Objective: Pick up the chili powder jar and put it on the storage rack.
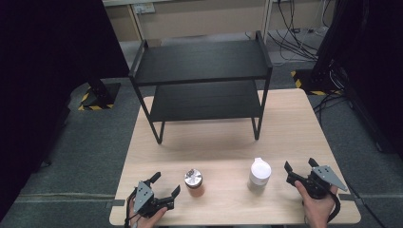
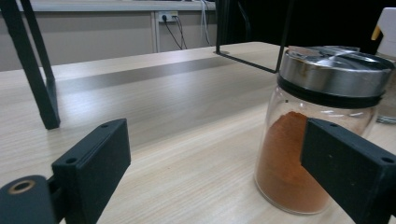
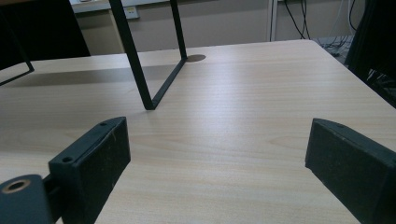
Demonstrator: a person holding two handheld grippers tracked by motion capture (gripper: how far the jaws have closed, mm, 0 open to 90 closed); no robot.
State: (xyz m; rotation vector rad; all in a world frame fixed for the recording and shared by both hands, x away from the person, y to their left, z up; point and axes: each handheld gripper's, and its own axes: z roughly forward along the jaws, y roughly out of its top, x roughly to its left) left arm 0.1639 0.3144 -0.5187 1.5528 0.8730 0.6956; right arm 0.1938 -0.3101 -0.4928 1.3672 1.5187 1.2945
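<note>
Pale wood-grain worktop (image 1: 223,142), rounded corners, on grey carpet. Black two-tier shelf rack (image 1: 202,78) stands on its far half, both tiers bare. Near edge: glass spice jar (image 1: 194,183) with metal lid and orange powder, left of centre; white bottle (image 1: 259,175) right of it, well apart.

Spice jar (image 2: 322,130): lower right side hidden behind the left gripper's (image 2: 215,172) near jaw, which covers part of the orange powder. White bottle (image 2: 386,56) cut off by the right edge in the left gripper view — shape unreadable there. Rack (image 3: 149,60) in the right gripper view: legs only, shelves cropped by the top edge. Both forearms cut off at the bottom of the high view.
</note>
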